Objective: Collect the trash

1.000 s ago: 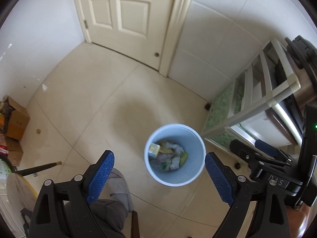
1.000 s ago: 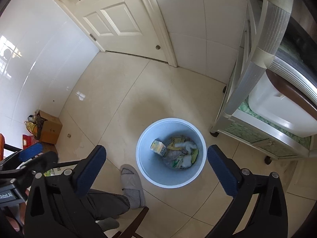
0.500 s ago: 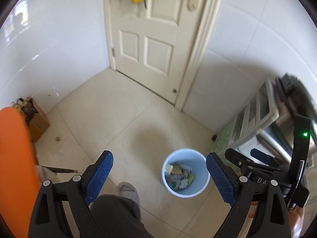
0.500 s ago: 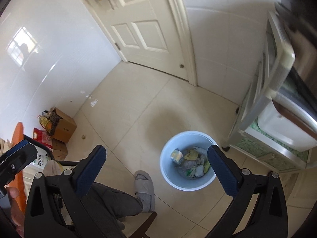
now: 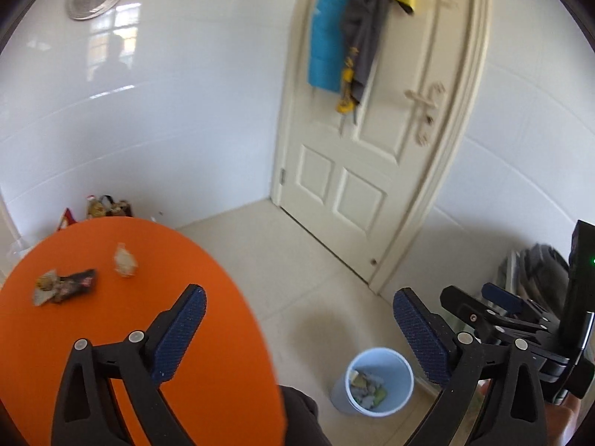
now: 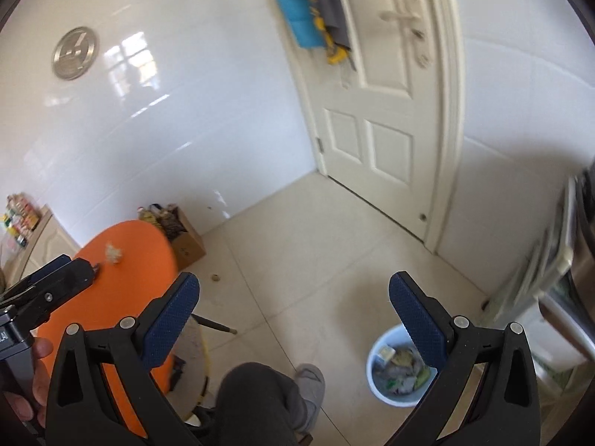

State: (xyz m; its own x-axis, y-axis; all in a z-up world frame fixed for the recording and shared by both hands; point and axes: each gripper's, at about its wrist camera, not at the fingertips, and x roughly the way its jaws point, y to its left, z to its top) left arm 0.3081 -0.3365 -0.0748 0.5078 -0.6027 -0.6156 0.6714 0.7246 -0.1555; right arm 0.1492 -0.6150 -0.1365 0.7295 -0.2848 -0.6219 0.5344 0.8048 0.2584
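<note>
The left gripper (image 5: 297,329) hangs over the orange table's (image 5: 111,319) right edge, its jaws opening wide with nothing between them. The right gripper (image 6: 293,321) is spread wide and empty above bare floor (image 6: 316,241). A crumpled paper (image 5: 124,260) and a dark wrapper (image 5: 63,284) lie near the table's far-left edge. The trash bin (image 5: 405,371) stands on open floor, well apart from the table.

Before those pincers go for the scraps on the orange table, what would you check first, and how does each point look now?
1. Left gripper empty: ok, fingers opening, nothing between them.
2. Right gripper empty and open: ok.
3. Scraps on orange table: ok, pale crumpled scrap and dark wrapper lie apart.
4. Bin has room: ok, partly filled.
5. Other scraps left elsewhere: cannot tell.
</note>
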